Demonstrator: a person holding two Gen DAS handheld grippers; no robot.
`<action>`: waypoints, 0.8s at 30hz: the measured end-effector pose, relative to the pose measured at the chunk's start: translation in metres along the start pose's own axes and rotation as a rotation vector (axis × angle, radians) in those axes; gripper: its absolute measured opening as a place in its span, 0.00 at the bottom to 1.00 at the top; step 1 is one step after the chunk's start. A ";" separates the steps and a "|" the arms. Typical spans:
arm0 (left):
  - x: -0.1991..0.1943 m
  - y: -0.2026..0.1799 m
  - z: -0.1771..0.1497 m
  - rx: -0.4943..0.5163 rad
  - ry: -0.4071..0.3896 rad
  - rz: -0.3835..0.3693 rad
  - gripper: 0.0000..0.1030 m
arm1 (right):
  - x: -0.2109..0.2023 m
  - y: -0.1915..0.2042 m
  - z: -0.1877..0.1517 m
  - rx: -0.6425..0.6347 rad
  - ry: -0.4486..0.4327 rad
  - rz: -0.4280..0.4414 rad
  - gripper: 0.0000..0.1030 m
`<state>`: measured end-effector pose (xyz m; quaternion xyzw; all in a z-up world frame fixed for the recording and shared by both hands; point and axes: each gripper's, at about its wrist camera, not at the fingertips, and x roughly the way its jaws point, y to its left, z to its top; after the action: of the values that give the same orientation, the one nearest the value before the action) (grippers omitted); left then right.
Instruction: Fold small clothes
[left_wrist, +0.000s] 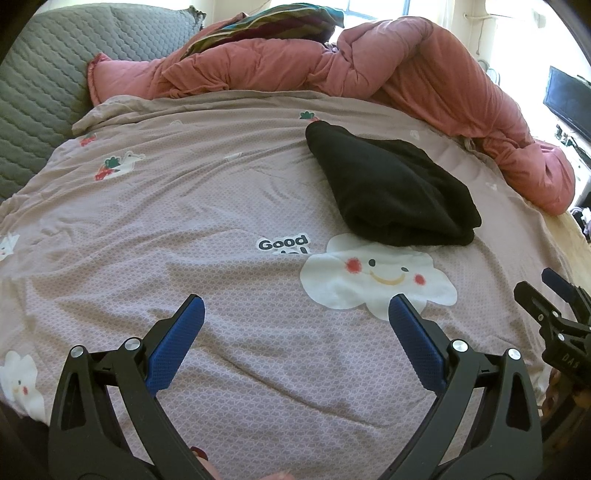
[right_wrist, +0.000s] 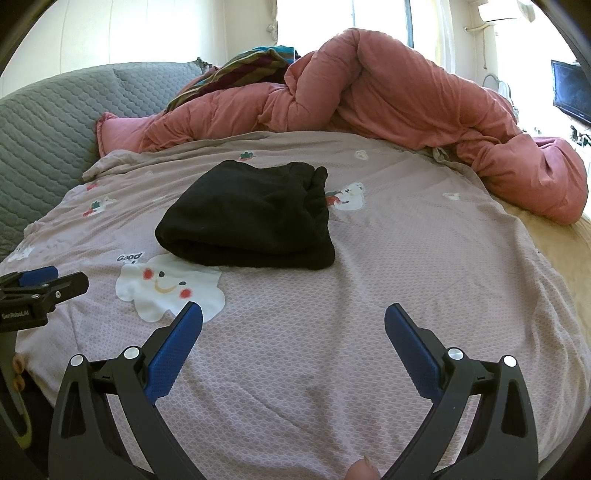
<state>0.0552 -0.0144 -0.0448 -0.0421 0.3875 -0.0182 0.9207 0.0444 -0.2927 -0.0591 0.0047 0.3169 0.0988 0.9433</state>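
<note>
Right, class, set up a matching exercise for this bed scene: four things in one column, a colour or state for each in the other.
Things:
1. folded garment
2. bunched duvet
3. quilted cover
4. left gripper

Descriptions:
a. grey
b. open, holding nothing
c. black
d. pink

Pairs: 1-c, 2-d, 3-a, 4-b

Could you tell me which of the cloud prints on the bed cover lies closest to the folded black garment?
The big smiling cloud print with red cheeks, beside the "Good" lettering; the folded black garment borders its upper edge, while the other clouds sit farther off.
</note>
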 end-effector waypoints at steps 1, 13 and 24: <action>0.000 0.000 0.000 0.000 0.001 -0.002 0.91 | 0.000 0.000 0.000 0.000 0.000 0.000 0.95; 0.001 0.003 0.000 -0.002 0.003 -0.007 0.91 | 0.001 -0.008 0.002 0.022 0.009 -0.020 0.96; 0.010 0.019 0.005 -0.049 0.054 0.107 0.91 | -0.021 -0.073 -0.007 0.142 0.002 -0.244 0.95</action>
<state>0.0654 0.0043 -0.0501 -0.0432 0.4143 0.0395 0.9082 0.0368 -0.3689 -0.0573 0.0327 0.3223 -0.0392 0.9453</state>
